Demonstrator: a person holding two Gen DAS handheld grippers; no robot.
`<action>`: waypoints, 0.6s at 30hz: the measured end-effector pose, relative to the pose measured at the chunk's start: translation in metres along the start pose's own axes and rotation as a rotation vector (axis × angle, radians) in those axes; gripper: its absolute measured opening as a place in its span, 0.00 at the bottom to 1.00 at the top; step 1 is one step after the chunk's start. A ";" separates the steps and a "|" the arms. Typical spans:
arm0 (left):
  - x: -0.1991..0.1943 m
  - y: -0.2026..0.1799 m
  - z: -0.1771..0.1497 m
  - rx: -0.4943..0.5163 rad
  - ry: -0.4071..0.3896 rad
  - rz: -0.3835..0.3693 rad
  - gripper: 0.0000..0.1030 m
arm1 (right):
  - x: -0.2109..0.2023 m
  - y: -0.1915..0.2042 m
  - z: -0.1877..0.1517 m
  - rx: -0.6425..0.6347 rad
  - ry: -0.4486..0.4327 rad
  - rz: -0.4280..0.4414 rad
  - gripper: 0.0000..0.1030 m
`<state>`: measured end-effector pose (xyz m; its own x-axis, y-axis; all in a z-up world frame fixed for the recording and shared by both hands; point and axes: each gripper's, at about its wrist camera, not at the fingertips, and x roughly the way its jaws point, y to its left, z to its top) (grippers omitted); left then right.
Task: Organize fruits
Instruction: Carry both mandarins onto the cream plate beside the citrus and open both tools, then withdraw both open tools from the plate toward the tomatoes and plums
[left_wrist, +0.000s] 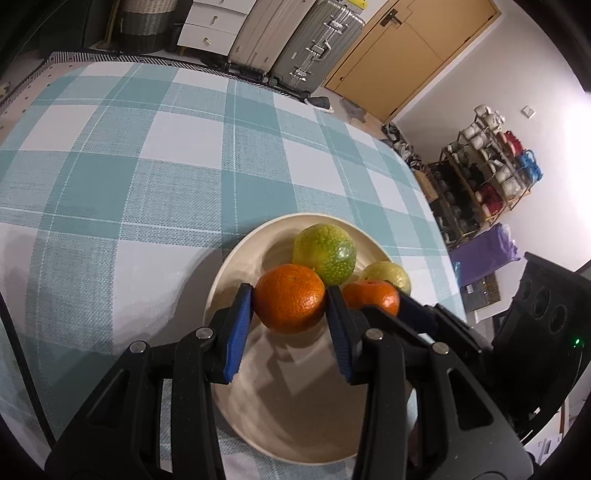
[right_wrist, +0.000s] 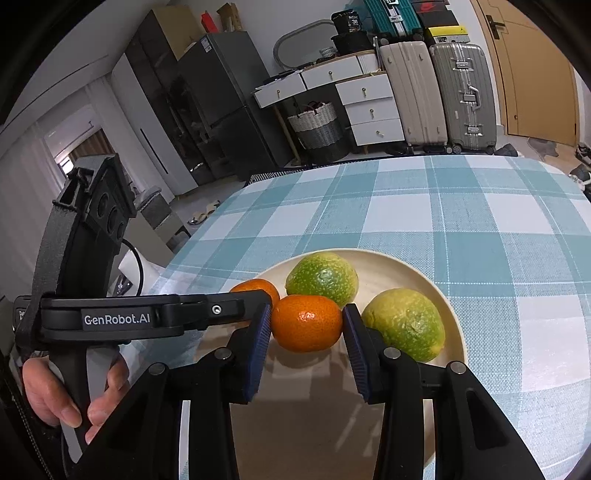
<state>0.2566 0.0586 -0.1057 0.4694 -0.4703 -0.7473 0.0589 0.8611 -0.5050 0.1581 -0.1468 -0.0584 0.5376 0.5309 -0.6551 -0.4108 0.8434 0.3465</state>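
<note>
Left gripper (left_wrist: 290, 308) pinching one orange mandarin (left_wrist: 290, 297), right gripper (right_wrist: 306, 321) pinching another mandarin (right_wrist: 306, 323), two green citrus (right_wrist: 322, 275) crowding the cream plate (right_wrist: 391, 266), checked tablecloth (right_wrist: 461, 214) beneath.

Even indoor light, fisheye-bent edges, dark vignette.

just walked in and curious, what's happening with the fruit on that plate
A person holds a gripper in each hand over a cream plate on a checked tablecloth. The left gripper is shut on one orange, and the right gripper is shut on a second orange, both at the plate. Two green citrus fruits, one at the back and one on the right, already lie on it.
</note>
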 end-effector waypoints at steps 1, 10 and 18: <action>0.001 0.001 0.000 -0.008 0.002 0.001 0.36 | 0.001 0.000 0.000 -0.001 0.002 0.000 0.39; -0.015 -0.003 0.001 -0.018 -0.020 -0.003 0.40 | -0.016 0.002 0.003 0.000 -0.067 -0.021 0.65; -0.049 -0.010 -0.012 -0.008 -0.075 0.036 0.50 | -0.048 0.010 0.001 -0.018 -0.123 -0.027 0.68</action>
<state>0.2225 0.0702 -0.0692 0.5360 -0.4232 -0.7305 0.0336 0.8753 -0.4824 0.1293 -0.1638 -0.0227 0.6344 0.5152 -0.5762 -0.4076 0.8564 0.3170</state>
